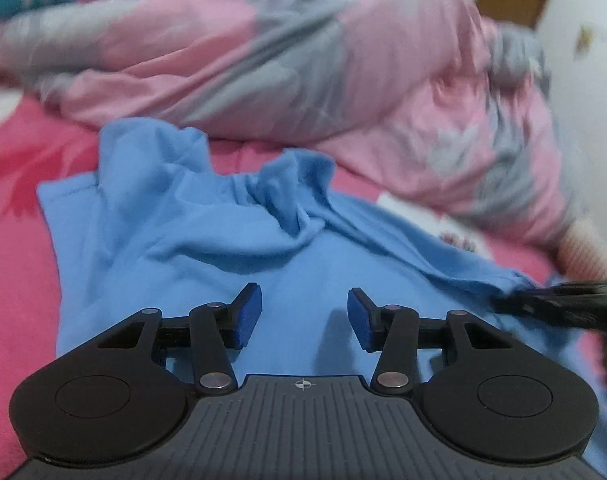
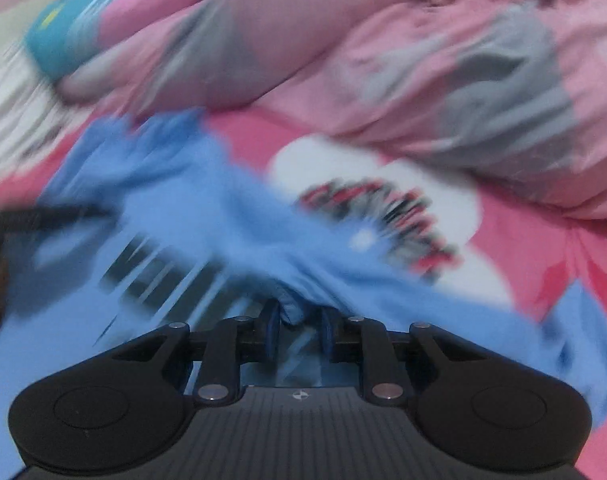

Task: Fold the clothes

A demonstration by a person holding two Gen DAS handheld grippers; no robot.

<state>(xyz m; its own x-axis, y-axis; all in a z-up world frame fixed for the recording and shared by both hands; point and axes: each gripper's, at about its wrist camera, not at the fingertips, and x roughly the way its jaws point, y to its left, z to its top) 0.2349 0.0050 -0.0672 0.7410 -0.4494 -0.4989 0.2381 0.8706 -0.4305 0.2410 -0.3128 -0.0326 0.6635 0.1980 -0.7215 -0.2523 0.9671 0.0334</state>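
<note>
A light blue T-shirt lies spread on a bed covered by a pink sheet with white patches, just in front of a heaped pink and grey quilt; the shirt's far edge is rumpled into soft upright ridges, and dark printed lettering shows on it in the blurred right wrist view; the left gripper hovers low over the flat middle of the shirt with its blue-padded jaws wide apart and nothing between them; the right gripper has its jaws nearly together with a bunch of the blue cloth pinched between them, at the shirt's right side, where the fabric is drawn into a taut ridge running toward it; the cloth looks thin, light and limp, likely to sag, wrinkle and slide on the sheet rather than hold a crease; a hem, corner or sleeve edge seems the surest place to grip, pinching a single layer; how far the folding has gone cannot be judged from here.
</note>
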